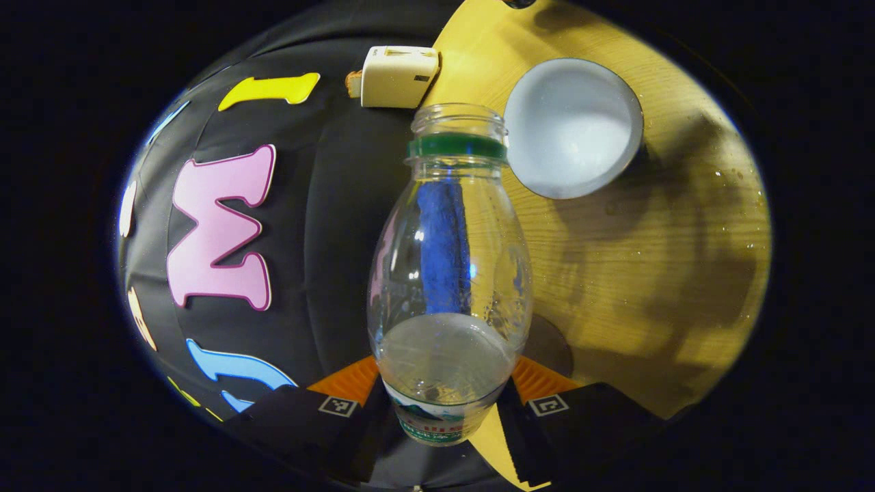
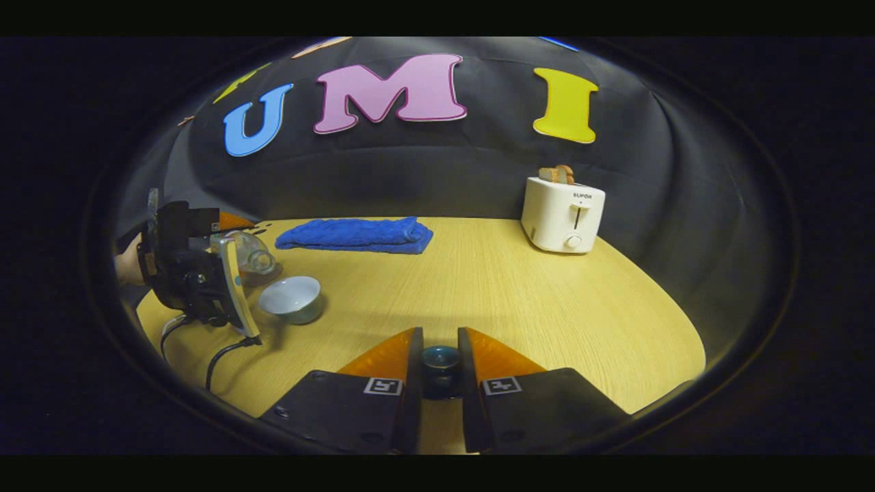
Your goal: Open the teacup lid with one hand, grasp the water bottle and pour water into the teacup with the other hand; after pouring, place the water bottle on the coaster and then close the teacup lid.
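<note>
My left gripper (image 1: 444, 386) is shut on the lower body of a clear water bottle (image 1: 448, 266). The bottle has a green neck ring, no cap, and some water pooled near the fingers. It is tilted, with its mouth close beside the open pale teacup (image 1: 573, 126) on the wooden table. In the right gripper view, the left gripper (image 2: 195, 273) holds the bottle (image 2: 249, 256) just left of the teacup (image 2: 292, 298). My right gripper (image 2: 441, 342) is shut on the dark teacup lid (image 2: 441, 360), low over the table's front, well apart from the cup.
A white toaster (image 2: 562, 213) with bread in it stands at the back right of the table (image 2: 513, 294). A folded blue towel (image 2: 355, 234) lies at the back. A dark round coaster (image 1: 552, 345) lies behind the bottle. Cables (image 2: 219, 355) trail under the left gripper.
</note>
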Demonstrator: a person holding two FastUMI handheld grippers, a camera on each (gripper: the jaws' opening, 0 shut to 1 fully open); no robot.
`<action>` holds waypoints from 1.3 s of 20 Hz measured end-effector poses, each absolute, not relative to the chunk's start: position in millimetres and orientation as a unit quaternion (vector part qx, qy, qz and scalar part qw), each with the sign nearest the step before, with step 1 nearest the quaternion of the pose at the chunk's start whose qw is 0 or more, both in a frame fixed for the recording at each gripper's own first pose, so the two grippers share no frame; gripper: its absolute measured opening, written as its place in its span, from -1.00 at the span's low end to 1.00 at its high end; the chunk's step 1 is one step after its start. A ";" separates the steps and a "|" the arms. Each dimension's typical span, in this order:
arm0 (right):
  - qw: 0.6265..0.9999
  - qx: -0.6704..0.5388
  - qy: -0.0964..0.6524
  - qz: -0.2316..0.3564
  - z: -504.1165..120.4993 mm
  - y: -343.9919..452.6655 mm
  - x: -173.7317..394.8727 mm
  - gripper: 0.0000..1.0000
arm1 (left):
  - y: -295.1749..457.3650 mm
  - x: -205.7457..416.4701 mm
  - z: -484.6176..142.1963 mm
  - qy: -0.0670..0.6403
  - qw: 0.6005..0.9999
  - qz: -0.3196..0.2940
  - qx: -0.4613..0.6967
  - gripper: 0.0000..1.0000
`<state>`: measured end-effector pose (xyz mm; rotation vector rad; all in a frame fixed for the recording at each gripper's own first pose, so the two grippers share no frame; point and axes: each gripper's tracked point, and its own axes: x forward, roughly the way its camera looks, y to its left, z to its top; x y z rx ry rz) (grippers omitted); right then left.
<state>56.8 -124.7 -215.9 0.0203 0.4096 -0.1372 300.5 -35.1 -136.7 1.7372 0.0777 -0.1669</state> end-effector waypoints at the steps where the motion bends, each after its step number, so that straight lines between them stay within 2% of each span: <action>1: 0.977 0.011 0.202 -0.062 -215.6 -120.1 56.8 -0.45 | -35.9 301.1 -136.5 0.032 0.635 -0.074 0.768 0.51; 4: 0.977 0.009 0.206 -0.049 -218.3 -110.1 55.6 -0.46 | -39.3 302.1 -133.5 0.021 0.618 -0.080 0.782 0.51; 5: 0.976 0.007 0.211 -0.049 -219.8 -109.1 55.2 -0.36 | -41.2 302.8 -135.0 0.019 0.617 -0.083 0.783 0.51; 6: 0.976 0.008 0.212 -0.045 -220.4 -105.2 54.6 -0.55 | -41.7 304.7 -136.2 0.018 0.613 -0.087 0.785 0.51; 13: 0.977 0.007 0.214 -0.019 -221.5 -85.4 52.3 -0.55 | -44.0 312.2 -131.0 -0.004 0.566 -0.087 0.820 0.51; 14: 0.977 0.010 0.214 -0.018 -221.4 -83.8 52.7 -0.46 | -45.2 313.3 -131.6 -0.008 0.559 -0.089 0.824 0.51; 26: 0.975 0.035 0.220 -0.002 -223.5 -71.2 55.2 -0.45 | -59.9 320.5 -115.2 -0.046 0.506 -0.099 0.855 0.52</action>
